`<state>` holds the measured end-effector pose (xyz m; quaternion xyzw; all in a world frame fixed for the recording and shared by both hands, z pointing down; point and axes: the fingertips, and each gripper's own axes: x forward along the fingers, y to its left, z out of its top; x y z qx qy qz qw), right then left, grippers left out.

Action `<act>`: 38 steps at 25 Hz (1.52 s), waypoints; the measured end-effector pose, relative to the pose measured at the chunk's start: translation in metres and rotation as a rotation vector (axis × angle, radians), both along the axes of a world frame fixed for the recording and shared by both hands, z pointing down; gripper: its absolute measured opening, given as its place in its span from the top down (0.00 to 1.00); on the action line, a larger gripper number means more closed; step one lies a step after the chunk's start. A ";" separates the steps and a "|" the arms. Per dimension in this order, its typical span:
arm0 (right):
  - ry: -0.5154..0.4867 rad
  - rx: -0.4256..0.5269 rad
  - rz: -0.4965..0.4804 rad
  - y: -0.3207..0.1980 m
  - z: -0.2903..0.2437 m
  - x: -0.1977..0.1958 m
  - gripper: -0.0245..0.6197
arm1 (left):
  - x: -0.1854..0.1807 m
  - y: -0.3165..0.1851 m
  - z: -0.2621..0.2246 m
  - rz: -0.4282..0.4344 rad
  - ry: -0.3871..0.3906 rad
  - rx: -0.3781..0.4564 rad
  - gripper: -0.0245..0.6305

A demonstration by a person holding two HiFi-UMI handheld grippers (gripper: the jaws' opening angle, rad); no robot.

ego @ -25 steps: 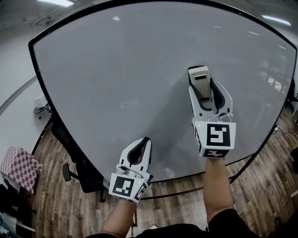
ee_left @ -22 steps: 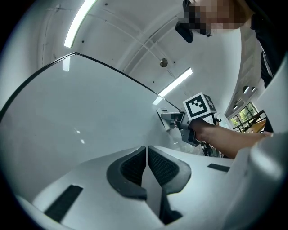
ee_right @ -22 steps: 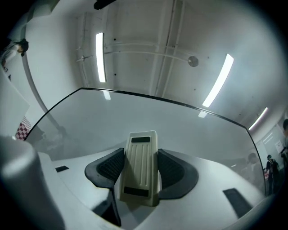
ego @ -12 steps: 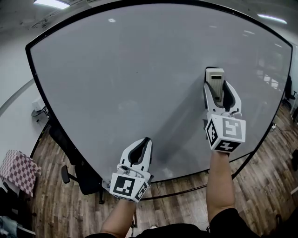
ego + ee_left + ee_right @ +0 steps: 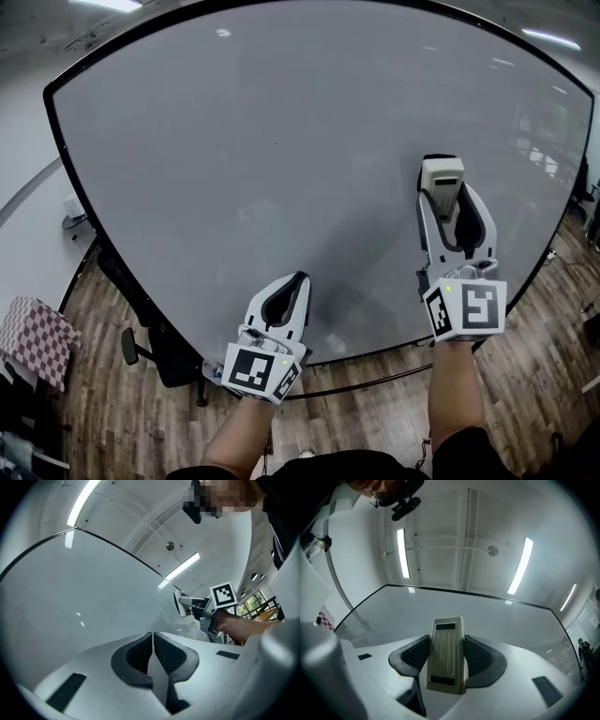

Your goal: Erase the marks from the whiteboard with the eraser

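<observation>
A large black-framed whiteboard (image 5: 281,141) fills the head view; I see no marks on its surface. My right gripper (image 5: 445,192) is shut on a cream eraser (image 5: 441,183), held against the board's right part. The right gripper view shows the eraser (image 5: 447,653) clamped between the dark pads (image 5: 415,653), pointing at the whiteboard (image 5: 440,606). My left gripper (image 5: 298,279) hangs shut and empty near the board's lower edge. In the left gripper view the jaws meet at the left gripper (image 5: 153,634), with the right gripper's eraser (image 5: 180,605) beyond.
The board's black frame (image 5: 103,253) curves down the left side. Below it lies a wooden floor (image 5: 131,412) with a black office chair (image 5: 155,352) and a checkered cloth (image 5: 37,337) at far left. Ceiling light strips (image 5: 520,566) show above the board.
My right gripper has carried the eraser to the right and downward across the board. The left gripper has stayed almost still.
</observation>
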<state>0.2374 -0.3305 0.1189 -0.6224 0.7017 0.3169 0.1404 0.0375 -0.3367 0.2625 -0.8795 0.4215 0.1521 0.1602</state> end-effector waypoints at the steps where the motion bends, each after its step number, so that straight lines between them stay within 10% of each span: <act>1: 0.012 -0.001 -0.018 0.007 0.006 -0.005 0.57 | 0.000 0.000 0.002 0.000 0.001 -0.002 0.92; 20: 0.078 -0.318 -0.163 0.050 0.222 -0.086 0.57 | 0.001 0.017 0.082 0.061 -0.103 -0.115 0.92; 38: 0.042 -0.325 -0.098 0.049 0.235 -0.068 0.58 | -0.009 0.018 0.096 0.025 -0.069 -0.168 0.92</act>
